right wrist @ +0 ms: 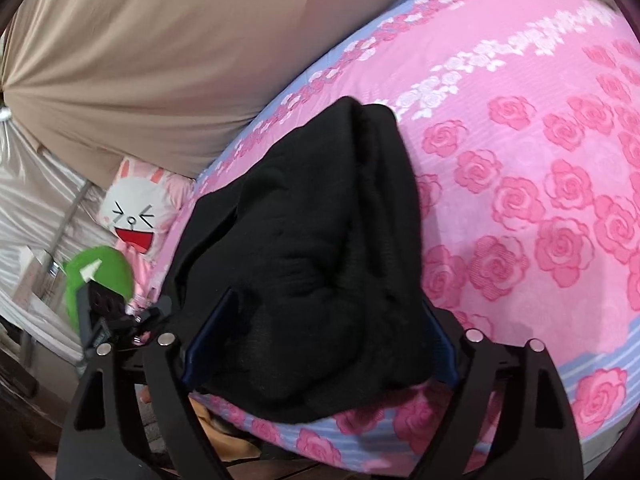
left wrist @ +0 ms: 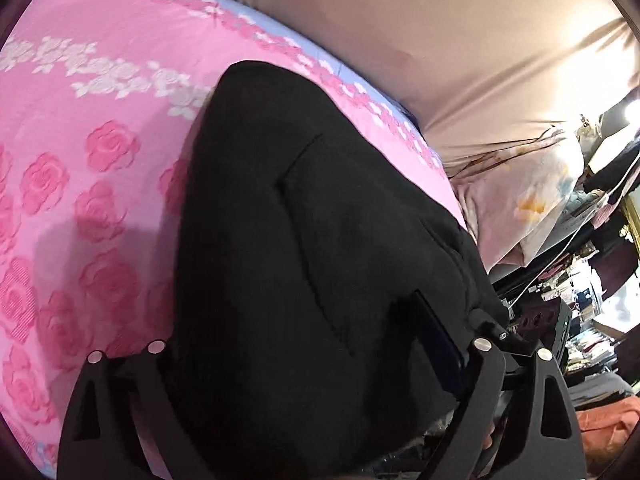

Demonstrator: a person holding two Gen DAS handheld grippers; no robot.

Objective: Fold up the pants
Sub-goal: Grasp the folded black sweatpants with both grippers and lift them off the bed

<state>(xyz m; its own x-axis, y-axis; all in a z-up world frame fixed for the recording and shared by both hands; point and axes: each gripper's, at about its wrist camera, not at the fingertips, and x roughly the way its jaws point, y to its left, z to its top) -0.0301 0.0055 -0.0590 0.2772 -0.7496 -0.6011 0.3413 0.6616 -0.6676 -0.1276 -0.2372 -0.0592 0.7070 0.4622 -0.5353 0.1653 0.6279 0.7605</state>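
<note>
Presently: black pants, bundled on the pink rose bedspread, near edge, long axis running away toward the beige curtain. Left gripper and right gripper: fingers apart, cloth lying between them; pad contact cannot be told. Both hands equally near, at the bundle's near end.

One black pants, bunched on one pink rose-print blanket. Two grippers: left gripper, right gripper, both at pants' near edge. One rabbit-face pillow left of pants. One floral pillow right of pants.
</note>
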